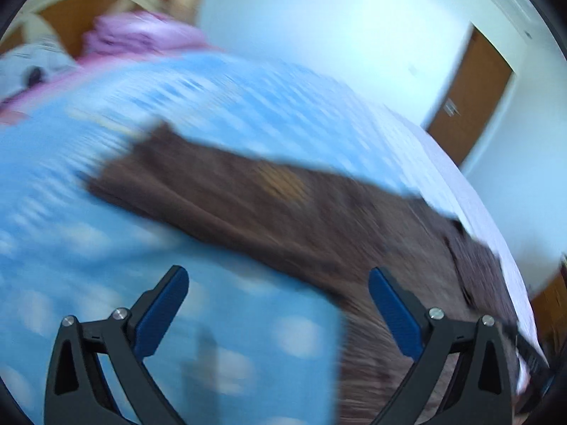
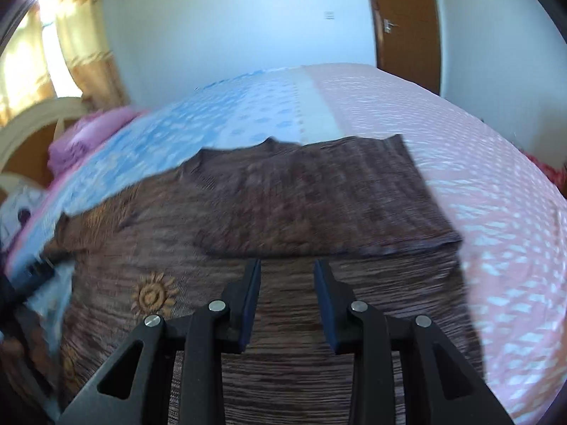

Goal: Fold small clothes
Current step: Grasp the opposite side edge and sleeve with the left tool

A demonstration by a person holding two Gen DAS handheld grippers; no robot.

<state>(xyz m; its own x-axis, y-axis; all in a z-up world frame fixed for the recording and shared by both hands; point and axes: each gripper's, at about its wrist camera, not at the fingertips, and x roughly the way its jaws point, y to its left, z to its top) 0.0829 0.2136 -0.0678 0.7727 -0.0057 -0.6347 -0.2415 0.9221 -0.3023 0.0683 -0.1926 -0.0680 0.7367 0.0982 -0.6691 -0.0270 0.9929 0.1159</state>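
A brown striped garment (image 2: 319, 194) with a yellow sun print (image 2: 152, 295) lies spread on the bed, its far part folded over into a flat panel. In the blurred left wrist view the same garment (image 1: 248, 198) runs slantwise from the middle to the lower right. My left gripper (image 1: 277, 271) stands wide open above the blue sheet, with its right finger (image 1: 393, 311) over the cloth's edge and nothing between the pads. My right gripper (image 2: 287, 265) hovers over the garment just short of the fold edge. Its jaws are narrowly apart, with no cloth between them.
The bedsheet is blue with white clouds (image 1: 71, 248) on one side and pink (image 2: 496, 212) on the other. A pile of purple bedding (image 2: 81, 138) lies by the cream headboard (image 2: 32, 124). A wooden door (image 2: 400, 17) and white wall stand beyond the bed.
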